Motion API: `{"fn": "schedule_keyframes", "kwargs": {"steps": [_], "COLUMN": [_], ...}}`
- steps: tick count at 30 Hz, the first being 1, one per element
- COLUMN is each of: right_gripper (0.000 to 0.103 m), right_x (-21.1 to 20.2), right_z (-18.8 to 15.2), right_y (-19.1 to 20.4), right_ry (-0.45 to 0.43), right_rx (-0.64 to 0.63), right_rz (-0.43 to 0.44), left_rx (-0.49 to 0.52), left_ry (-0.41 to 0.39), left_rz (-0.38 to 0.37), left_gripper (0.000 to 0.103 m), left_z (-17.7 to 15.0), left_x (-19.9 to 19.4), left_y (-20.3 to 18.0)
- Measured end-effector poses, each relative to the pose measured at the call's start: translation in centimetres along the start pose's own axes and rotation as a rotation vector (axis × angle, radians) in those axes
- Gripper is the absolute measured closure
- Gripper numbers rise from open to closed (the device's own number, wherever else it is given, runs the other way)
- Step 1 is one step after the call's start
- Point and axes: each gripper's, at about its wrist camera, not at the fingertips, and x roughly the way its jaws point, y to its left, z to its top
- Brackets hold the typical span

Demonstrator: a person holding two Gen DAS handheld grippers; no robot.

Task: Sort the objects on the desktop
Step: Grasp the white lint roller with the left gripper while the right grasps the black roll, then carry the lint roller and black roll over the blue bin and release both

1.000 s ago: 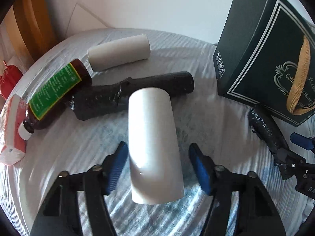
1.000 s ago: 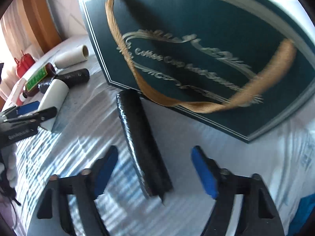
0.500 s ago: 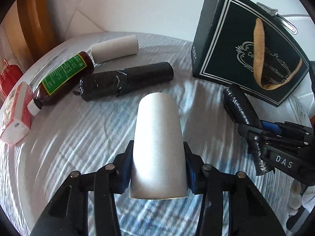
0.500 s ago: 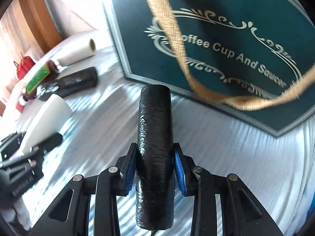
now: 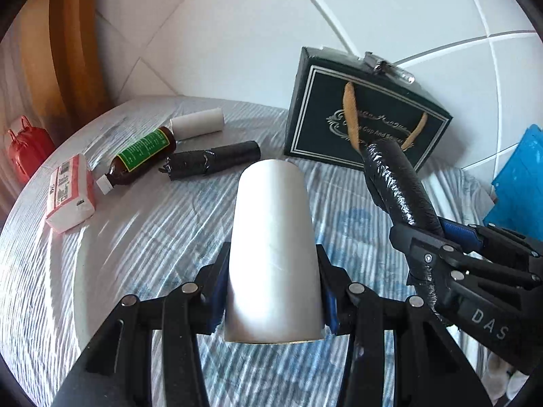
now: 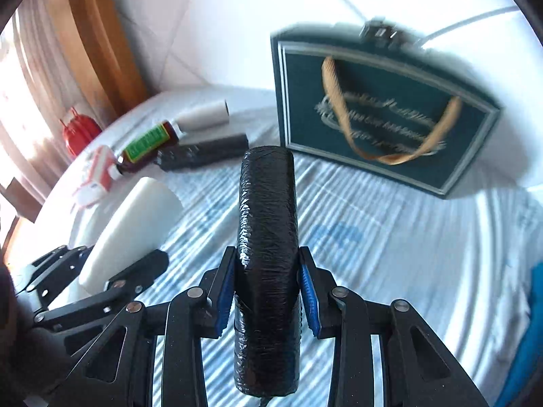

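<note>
left claw [image 5: 273, 291] pinching white roll [image 5: 273, 254] | right claw [image 6: 268, 291] pinching black roll [image 6: 266, 237] | sorting looking early: bottle [image 5: 141, 157], carton [image 5: 69, 193], two rolls lying unsorted

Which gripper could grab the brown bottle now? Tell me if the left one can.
Probably not yet. The left gripper is shut on the white roll, so its jaws are full. The path to the brown bottle looks open; it lies beside the black roll, untouched.

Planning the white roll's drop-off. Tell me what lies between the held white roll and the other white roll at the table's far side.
The left gripper holds the white roll. Between it and the far white roll lie the black roll and the brown bottle.
</note>
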Motion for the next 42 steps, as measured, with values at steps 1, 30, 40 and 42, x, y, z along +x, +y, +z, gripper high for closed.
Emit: {"fn": "schedule_keyframes", "kwargs": {"steps": [1,30,40,42], "right_gripper": [0.069,0.069,0.069,0.069], "right_x": [-1.5,-42.4,-45.9,-46.2], "right_z": [-0.5,-12.0,-20.4,-22.0], "right_y": [0.1,-16.1,-26.7,-27.5], "right_ry": [-0.017,-0.402,-0.262,-0.247], "right_rx": [0.004,0.266,0.381,0.387], "right_rz": [-0.009,-0.456,-0.517,-0.52], "left_rx": [0.008,0.448,0.627,0.647], "left_ry": [-0.012,-0.288,-0.19,-0.167], "left_rz": [-0.011,-0.488,-0.54,-0.547], "left_gripper": [0.059,0.059,0.059,0.059], "left_z": [-0.2,-3.5,-9.4,-10.4], "left_x": [-1.2,-28.7,-29.2,-29.4], "left_y": [-0.4,-35.8,-46.9,-47.6]}}
